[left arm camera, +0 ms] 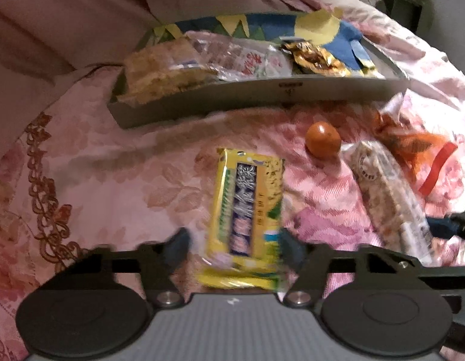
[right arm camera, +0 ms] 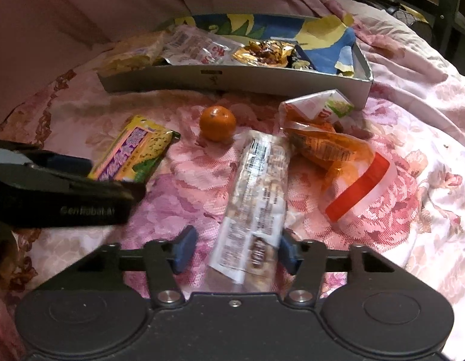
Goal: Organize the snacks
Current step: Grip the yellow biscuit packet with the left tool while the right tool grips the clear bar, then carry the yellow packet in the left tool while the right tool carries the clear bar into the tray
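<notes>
A yellow snack packet (left arm camera: 247, 204) lies lengthwise on the pink bedspread. Its near end is between the fingers of my left gripper (left arm camera: 235, 246); the right pad touches its edge, and a gap shows at the left pad. A long clear-wrapped cereal bar (right arm camera: 256, 192) lies between the fingers of my right gripper (right arm camera: 237, 251). It is close to the right pad and apart from the left one. A grey cardboard box (left arm camera: 262, 99) behind holds several wrapped snacks. The yellow packet (right arm camera: 133, 150) also shows in the right wrist view, partly behind the left gripper's black body (right arm camera: 67, 198).
A small mandarin (right arm camera: 217, 123) sits between the two packets, in front of the box wall (right arm camera: 232, 81). An orange crisp bag with a red-striped clear wrapper (right arm camera: 331, 147) lies right of the bar. The flowered bedspread (left arm camera: 97, 180) is rumpled, and pink fabric rises behind.
</notes>
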A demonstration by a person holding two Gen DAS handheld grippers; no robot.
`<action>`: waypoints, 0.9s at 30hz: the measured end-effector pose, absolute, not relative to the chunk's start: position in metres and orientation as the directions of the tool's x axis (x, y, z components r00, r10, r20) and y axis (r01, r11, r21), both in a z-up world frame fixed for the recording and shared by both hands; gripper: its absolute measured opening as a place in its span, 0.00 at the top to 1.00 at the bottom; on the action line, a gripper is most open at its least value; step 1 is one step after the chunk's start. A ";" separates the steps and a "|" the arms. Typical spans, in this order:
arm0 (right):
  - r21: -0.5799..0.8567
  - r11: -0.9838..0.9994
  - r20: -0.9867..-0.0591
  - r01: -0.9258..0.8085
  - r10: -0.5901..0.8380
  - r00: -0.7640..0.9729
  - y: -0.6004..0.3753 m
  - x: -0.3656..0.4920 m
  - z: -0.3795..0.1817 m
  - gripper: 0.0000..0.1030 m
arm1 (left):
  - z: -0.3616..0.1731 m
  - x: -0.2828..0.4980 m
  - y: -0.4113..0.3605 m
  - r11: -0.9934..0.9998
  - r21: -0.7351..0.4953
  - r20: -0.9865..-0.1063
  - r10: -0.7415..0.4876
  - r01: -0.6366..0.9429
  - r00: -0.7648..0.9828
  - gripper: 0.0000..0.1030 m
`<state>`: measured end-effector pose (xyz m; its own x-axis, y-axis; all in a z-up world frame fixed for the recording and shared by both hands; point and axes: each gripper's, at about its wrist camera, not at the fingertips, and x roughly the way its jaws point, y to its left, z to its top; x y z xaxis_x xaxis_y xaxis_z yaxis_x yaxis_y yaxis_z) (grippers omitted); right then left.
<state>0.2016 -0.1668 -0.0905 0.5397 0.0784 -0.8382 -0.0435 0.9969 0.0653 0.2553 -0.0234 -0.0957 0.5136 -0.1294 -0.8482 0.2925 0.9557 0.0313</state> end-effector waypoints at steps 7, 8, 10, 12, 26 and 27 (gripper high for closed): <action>0.073 0.996 -0.836 -0.049 0.088 0.541 -0.165 0.201 -0.090 0.53 | -0.093 0.263 -0.010 0.969 -0.046 -0.848 -0.168 0.244 0.503 0.46; 0.079 0.996 -0.837 -0.045 0.091 0.540 -0.166 0.202 -0.090 0.52 | -0.094 0.264 -0.009 0.968 -0.046 -0.847 -0.167 0.245 0.504 0.45; 0.095 0.995 -0.837 -0.037 0.100 0.538 -0.168 0.202 -0.090 0.51 | -0.094 0.264 -0.010 0.968 -0.048 -0.845 -0.171 0.247 0.507 0.40; 0.114 0.993 -0.834 -0.022 0.107 0.542 -0.170 0.203 -0.090 0.49 | -0.094 0.264 -0.010 0.969 -0.045 -0.840 -0.169 0.244 0.515 0.35; 0.155 0.988 -0.820 0.027 0.114 0.560 -0.178 0.217 -0.093 0.53 | -0.096 0.268 -0.018 0.958 0.035 -0.815 -0.138 0.285 0.563 0.49; 0.144 0.989 -0.821 0.018 0.109 0.561 -0.176 0.217 -0.093 0.53 | -0.096 0.267 -0.019 0.958 0.036 -0.816 -0.137 0.285 0.562 0.49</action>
<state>0.2166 -0.1765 -0.0930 0.5611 0.1092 -0.8205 0.0181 0.9894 0.1441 0.2673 -0.0185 -0.0958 0.5620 -0.1366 -0.8158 0.2854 0.9577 0.0362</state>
